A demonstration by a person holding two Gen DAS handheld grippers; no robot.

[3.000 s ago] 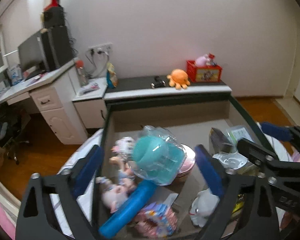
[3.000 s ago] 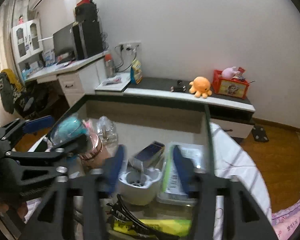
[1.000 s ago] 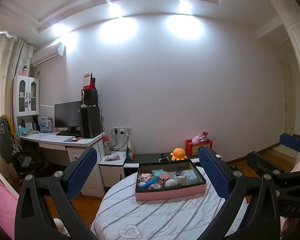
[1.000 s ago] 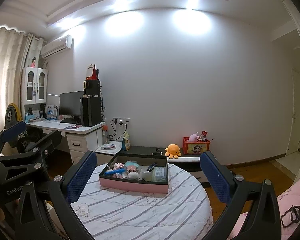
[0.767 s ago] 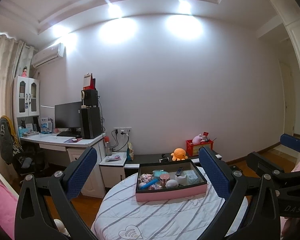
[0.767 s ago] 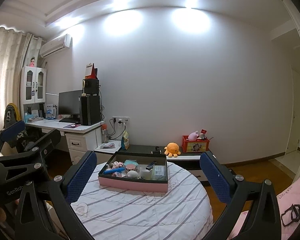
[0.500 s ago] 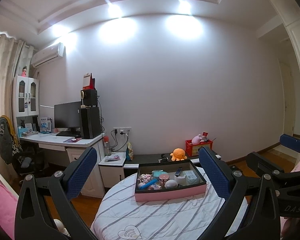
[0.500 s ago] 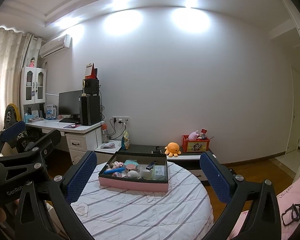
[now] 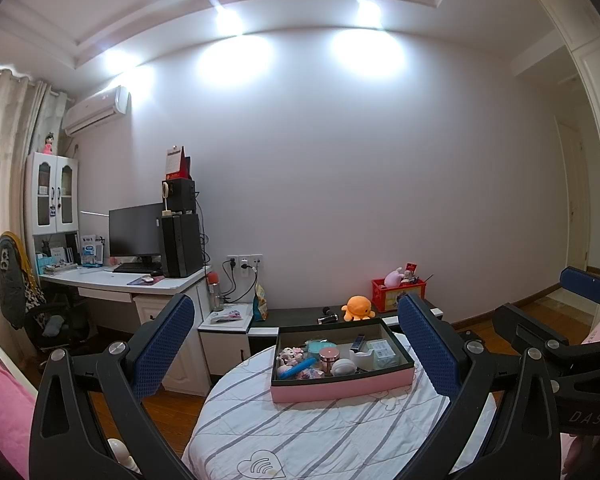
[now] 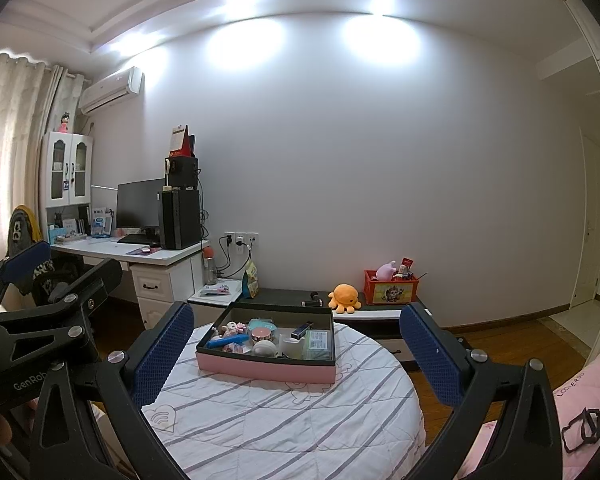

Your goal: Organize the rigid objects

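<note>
A pink box with a dark inside stands at the far side of a round table with a striped white cloth. It holds several small items: a blue tube, a teal jar, a rose-gold lidded jar, a white dome and a clear packet. The box also shows in the right wrist view. My left gripper is open and empty, held well back from the table. My right gripper is open and empty, also well back. The right gripper shows at the right edge of the left wrist view.
A low dark bench behind the table carries an orange plush octopus and a red crate. A white desk with monitor and speakers stands at the left. Pink bedding lies at the right. Wooden floor surrounds the table.
Three seconds ago both grippers were right over the box, close to its contents. Both have pulled far back. Over the last second nothing has visibly moved.
</note>
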